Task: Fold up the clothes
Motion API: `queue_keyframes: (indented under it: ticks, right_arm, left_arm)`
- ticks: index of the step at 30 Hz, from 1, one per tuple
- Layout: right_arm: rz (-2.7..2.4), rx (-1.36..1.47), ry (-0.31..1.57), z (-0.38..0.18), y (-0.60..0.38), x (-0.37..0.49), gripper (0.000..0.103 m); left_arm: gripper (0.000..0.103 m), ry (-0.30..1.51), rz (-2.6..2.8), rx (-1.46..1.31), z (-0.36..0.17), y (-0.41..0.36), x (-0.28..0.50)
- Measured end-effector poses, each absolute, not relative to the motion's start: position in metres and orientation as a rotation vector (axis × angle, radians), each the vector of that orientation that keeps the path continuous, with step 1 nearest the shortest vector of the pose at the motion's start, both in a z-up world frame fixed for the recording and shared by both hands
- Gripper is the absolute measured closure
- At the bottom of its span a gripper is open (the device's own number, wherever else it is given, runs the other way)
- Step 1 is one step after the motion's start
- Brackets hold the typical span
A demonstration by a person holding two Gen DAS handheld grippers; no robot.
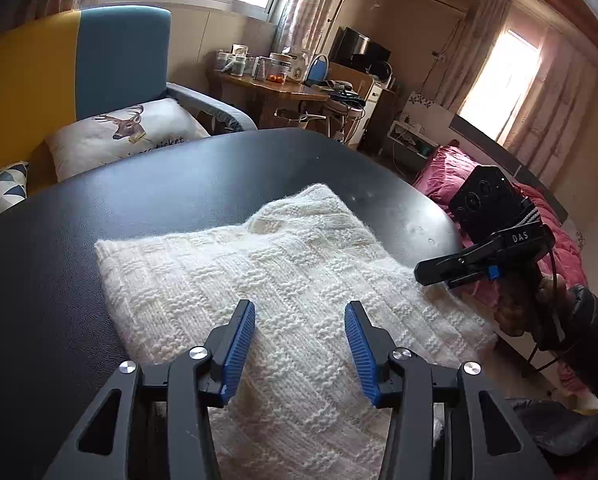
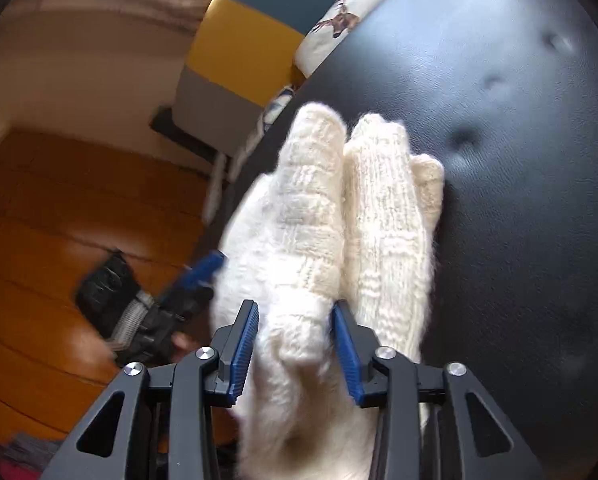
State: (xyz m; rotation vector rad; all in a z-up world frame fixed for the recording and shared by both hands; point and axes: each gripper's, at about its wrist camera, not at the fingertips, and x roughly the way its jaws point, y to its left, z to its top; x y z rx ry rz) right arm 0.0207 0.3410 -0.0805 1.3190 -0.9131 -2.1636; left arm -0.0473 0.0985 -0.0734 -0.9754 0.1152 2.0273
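A cream knitted sweater (image 1: pixel 279 260) lies folded on the black table (image 1: pixel 179 176). My left gripper (image 1: pixel 300 320) hovers open over the sweater's near part, with nothing between its blue pads. At the sweater's right edge a hand (image 1: pixel 539 304) holds my right gripper (image 1: pixel 423 274). In the right wrist view the sweater (image 2: pixel 379 208) shows as stacked folds on the table (image 2: pixel 499 120). My right gripper (image 2: pixel 295 332) is partly open around one fold, its pads' inner faces bare. The left gripper (image 2: pixel 203 268) is a blur at the sweater's left side.
A yellow and blue sofa (image 1: pixel 79 60) with a deer cushion (image 1: pixel 127 132) stands behind the table. A cluttered wooden desk (image 1: pixel 283 88) is at the back, pink bedding (image 1: pixel 479 176) to the right. Wooden floor (image 2: pixel 59 220) lies beyond the table's edge.
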Motion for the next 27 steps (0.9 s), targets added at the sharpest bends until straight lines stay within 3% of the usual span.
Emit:
queue_keyframes:
  ticks: [2, 6, 12, 20, 27]
  right_arm:
    - [-2.301, 1.376, -0.638, -0.067, 0.321, 0.021, 0.086]
    - [-2.471, 1.494, -0.163, -0.066, 0.293, 0.034, 0.087]
    - [-2.497, 1.376, -0.403, -0.084, 0.318, 0.042, 0.087]
    - [-2.454, 1.279, -0.567, -0.090, 0.329, 0.043, 0.079]
    - [-2.403, 1.226, -0.727, -0.088, 0.339, 0.043, 0.069]
  left_arm:
    - [0.049, 0.159, 2.077, -1.014, -0.076, 0.104, -0.051]
    - [0.046, 0.181, 2.095, -1.054, -0.087, 0.115, -0.049]
    - [0.041, 0.078, 2.150, -0.994, -0.084, 0.103, -0.033]
    - [0.037, -0.513, 2.074, -1.189, -0.102, 0.001, -0.061]
    - [0.033, -0.583, 1.928, -1.292, -0.126, 0.010, -0.072]
